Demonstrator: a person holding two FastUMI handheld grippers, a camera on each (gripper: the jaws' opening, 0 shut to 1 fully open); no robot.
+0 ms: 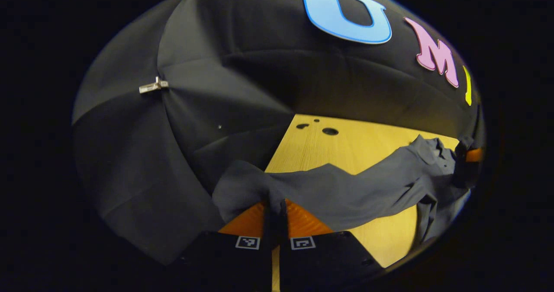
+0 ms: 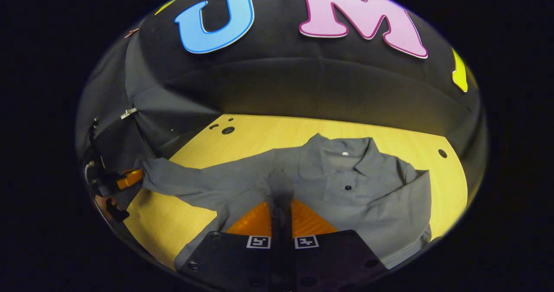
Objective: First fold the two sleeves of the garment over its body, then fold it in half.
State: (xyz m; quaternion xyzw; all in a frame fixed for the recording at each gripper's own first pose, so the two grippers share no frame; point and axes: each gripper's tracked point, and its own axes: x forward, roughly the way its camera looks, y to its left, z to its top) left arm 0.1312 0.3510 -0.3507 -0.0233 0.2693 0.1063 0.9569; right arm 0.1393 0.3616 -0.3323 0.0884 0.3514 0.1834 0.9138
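A grey collared shirt lies on the wooden table, collar toward the far wall. Its long sleeve stretches out to the left, lifted off the board. My left gripper is shut on the cuff end of that sleeve, near the table's left edge; in the right gripper view it sits at the far left, held by a hand. My right gripper is shut on the fabric where this sleeve meets the body. The other sleeve lies along the shirt's right side.
Dark round holes mark the table's far left corner, and one more hole sits at the far right. Black cloth walls close in on the table at the back and left. A metal clip hangs on the left wall.
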